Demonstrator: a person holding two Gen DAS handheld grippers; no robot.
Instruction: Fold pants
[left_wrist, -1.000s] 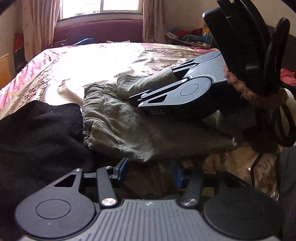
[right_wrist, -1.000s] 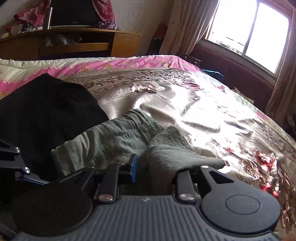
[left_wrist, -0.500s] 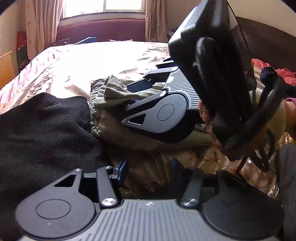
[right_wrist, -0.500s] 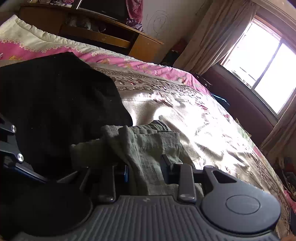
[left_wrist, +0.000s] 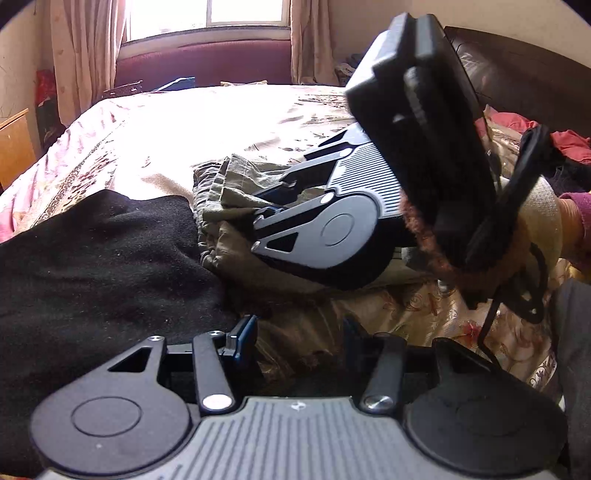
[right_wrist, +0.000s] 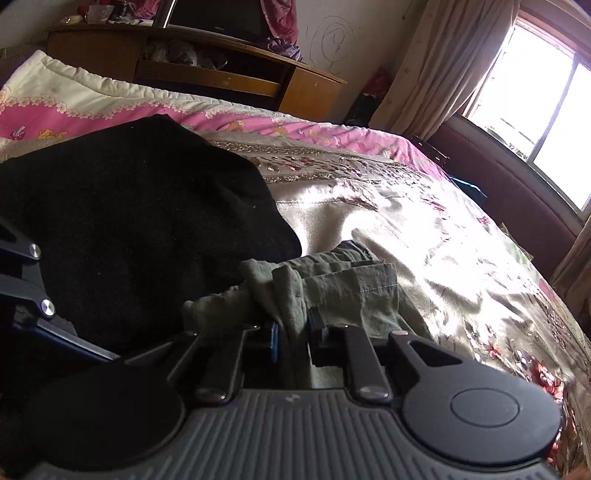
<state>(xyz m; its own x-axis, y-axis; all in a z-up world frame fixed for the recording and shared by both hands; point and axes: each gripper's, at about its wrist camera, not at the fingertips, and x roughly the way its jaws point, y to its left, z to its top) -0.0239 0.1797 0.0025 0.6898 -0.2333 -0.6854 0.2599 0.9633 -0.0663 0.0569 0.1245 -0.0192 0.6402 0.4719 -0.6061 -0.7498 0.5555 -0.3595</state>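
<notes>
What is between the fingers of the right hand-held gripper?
A bunched fold of the olive-green pants sits between the fingers of the right hand-held gripper, whose jaws have just been closing on it. The right wrist view shows this best.

daylight pours through the window (left_wrist: 207, 14), blowing out the bed's (left_wrist: 207, 122) far side with white glare. the near foreground sits in dim shadow. fisheye bending curves the edges and darkens the corners; focus is fairly sharp.

Pants (right_wrist: 343, 291), black cloth (right_wrist: 129, 221) on bed (right_wrist: 406, 229)
</notes>
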